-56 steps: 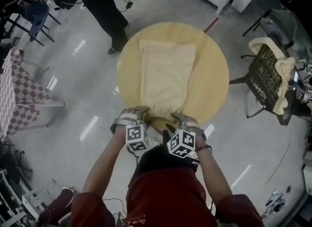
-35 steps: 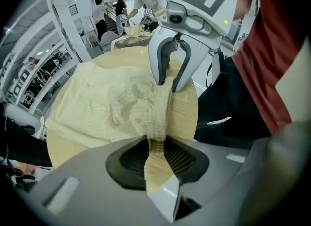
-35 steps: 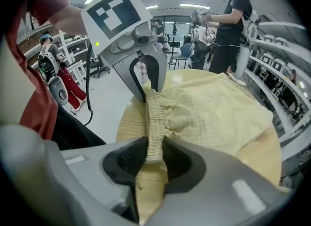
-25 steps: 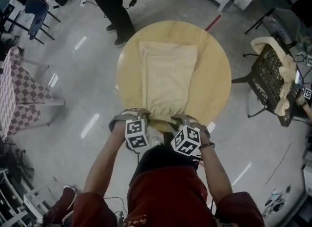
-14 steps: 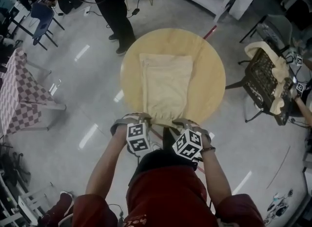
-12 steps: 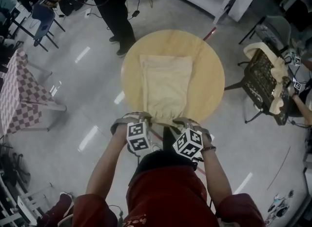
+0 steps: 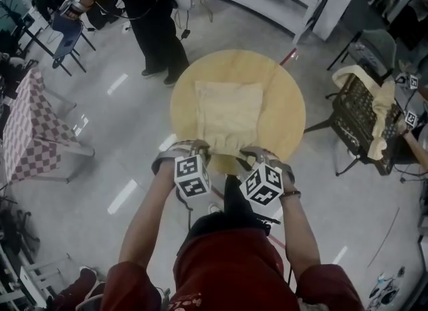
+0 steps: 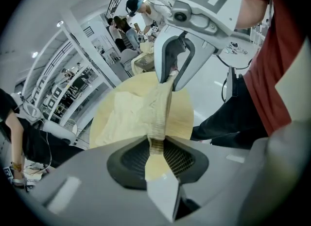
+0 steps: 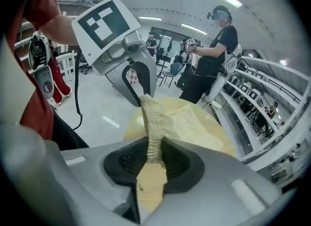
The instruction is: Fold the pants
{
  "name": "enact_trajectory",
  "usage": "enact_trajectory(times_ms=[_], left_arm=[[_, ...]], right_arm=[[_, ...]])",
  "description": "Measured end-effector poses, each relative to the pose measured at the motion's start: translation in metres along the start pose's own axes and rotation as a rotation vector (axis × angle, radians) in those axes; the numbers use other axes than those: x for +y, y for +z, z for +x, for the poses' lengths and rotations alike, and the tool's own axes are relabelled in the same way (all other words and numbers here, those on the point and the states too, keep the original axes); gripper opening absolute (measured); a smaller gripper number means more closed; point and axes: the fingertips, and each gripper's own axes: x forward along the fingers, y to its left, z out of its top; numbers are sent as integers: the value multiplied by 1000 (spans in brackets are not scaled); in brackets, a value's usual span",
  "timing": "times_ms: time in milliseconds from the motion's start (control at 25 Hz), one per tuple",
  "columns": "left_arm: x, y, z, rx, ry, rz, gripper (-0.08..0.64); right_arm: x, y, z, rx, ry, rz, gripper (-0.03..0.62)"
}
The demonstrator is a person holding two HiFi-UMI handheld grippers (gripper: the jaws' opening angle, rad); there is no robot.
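Pinching the elastic waistband at its two corners, the left gripper (image 7: 198, 146) and right gripper (image 7: 257, 153) are both closed tight on the pants (image 7: 228, 117). They hold that edge up above the near rim of the round table (image 7: 289, 106), likely to carry it over the legs lying flat beyond. A standing person (image 7: 158, 32) waits past the far rim and a chair (image 7: 361, 119) sits off right, neither in the way.
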Motion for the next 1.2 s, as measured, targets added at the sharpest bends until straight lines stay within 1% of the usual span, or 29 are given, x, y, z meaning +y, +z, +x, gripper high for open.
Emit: enact_trajectory(times_ms=[240, 440, 800, 1040, 1200], left_arm=[[38, 6, 2, -5, 24, -14, 98], [68, 6, 13, -7, 24, -32, 98], [117, -1, 56, 2, -24, -72, 98], [141, -5, 81, 2, -65, -95, 98], [160, -7, 96, 8, -79, -106, 98]], right_arm=[[-37, 13, 5, -3, -20, -11, 89], [-67, 20, 19, 3, -21, -8, 89], [-116, 17, 63, 41, 23, 18, 89], [-143, 13, 90, 57, 48, 48, 89], [-164, 13, 106, 60, 55, 58, 91]])
